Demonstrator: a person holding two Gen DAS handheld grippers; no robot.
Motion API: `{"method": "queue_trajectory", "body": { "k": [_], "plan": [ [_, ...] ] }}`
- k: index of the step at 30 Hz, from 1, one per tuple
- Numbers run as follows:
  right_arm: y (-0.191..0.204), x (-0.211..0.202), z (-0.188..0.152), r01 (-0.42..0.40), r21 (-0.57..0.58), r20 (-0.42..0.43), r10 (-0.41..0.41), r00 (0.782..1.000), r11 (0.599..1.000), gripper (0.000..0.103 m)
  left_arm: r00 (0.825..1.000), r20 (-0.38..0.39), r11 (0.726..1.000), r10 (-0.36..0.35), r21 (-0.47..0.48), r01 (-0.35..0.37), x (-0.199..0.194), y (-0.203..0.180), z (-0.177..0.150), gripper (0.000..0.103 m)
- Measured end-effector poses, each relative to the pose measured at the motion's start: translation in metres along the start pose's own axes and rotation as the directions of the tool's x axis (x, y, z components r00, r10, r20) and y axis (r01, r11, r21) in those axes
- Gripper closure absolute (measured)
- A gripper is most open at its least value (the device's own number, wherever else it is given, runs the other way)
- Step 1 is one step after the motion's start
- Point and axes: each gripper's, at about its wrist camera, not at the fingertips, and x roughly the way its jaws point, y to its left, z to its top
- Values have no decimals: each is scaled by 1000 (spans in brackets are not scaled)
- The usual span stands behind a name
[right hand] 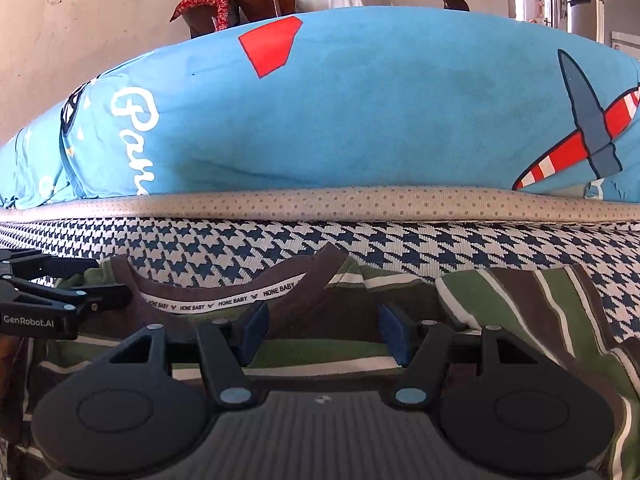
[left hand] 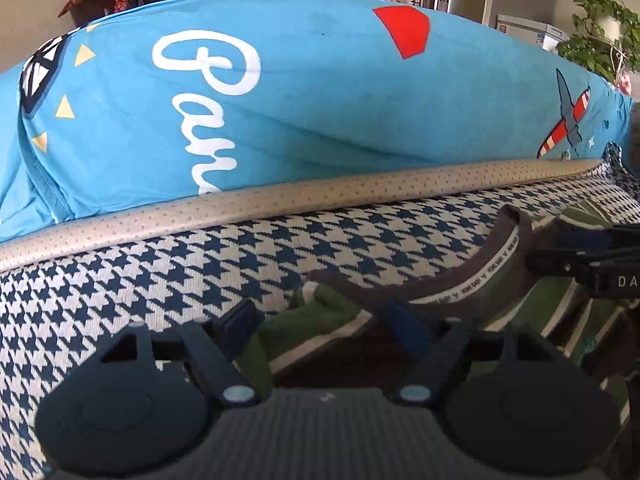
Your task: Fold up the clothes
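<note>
A green, brown and white striped shirt [left hand: 320, 312] [right hand: 320, 348] with a brown collar [right hand: 224, 292] lies flat on a blue-and-white houndstooth cover [left hand: 160, 272] [right hand: 460, 252]. My left gripper [left hand: 322, 326] is open, low over the shirt's shoulder left of the collar [left hand: 480, 272]. Just right of the collar, my right gripper [right hand: 324, 332] stands open with striped cloth lying between its fingers. Each gripper shows side-on in the other's view: the right gripper [left hand: 580, 268] at the right edge, the left gripper [right hand: 80, 296] at the left edge.
A big blue bedding roll [left hand: 320, 92] [right hand: 360, 112] with white script, a red patch and an aeroplane print lies right behind the shirt. A beige dotted edge [left hand: 320, 196] [right hand: 360, 200] runs under it. Chairs, a fridge and a plant stand beyond.
</note>
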Motion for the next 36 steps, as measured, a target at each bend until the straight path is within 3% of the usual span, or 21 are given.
{"method": "queue_trajectory", "body": {
  "k": [3, 5, 7, 8, 10, 18, 27, 30, 32, 34, 36],
  "plan": [
    [2, 2, 0, 8, -16, 5, -7, 1000, 1000, 41, 1000, -2, 1000, -10, 15, 10, 0, -3, -1, 30],
    [5, 3, 0, 23, -41, 9, -22, 1000, 999, 42, 1000, -1, 1000, -17, 24, 17, -2, -5, -1, 38],
    [7, 5, 0, 38, -66, 13, -37, 999, 997, 57, 1000, 2, 999, -25, 31, 25, -3, -7, -1, 52],
    [8, 5, 1, 40, -71, 15, -39, 999, 997, 60, 1000, 5, 999, -27, 38, 27, -3, -8, -1, 54],
    [8, 6, 2, 30, -70, 18, -29, 999, 997, 78, 1000, 12, 998, -27, 49, 27, -4, -11, -2, 61],
    [8, 7, 2, 49, -64, 42, -46, 998, 997, 97, 999, 35, 997, -40, 74, 37, -7, -19, -6, 81],
    [7, -7, 13, 75, -35, 135, -69, 988, 997, 99, 986, 155, 987, 67, 134, -88, -19, -40, 1, 85],
    [8, -24, 25, 84, -6, 234, -80, 969, 996, 99, 963, 243, 982, 114, 122, -147, -31, -46, 10, 85],
    [9, -32, 32, 92, 20, 299, -93, 950, 996, 99, 937, 312, 979, 154, 83, -188, -40, -51, 18, 85],
    [7, -28, 35, 116, 47, 302, -124, 945, 992, 99, 915, 340, 970, 216, 30, -240, -40, -52, 25, 77],
    [-2, -22, 35, 98, 84, 254, -117, 960, 992, 99, 933, 273, 971, 234, -13, -240, -30, -46, 27, 72]
  ]
}}
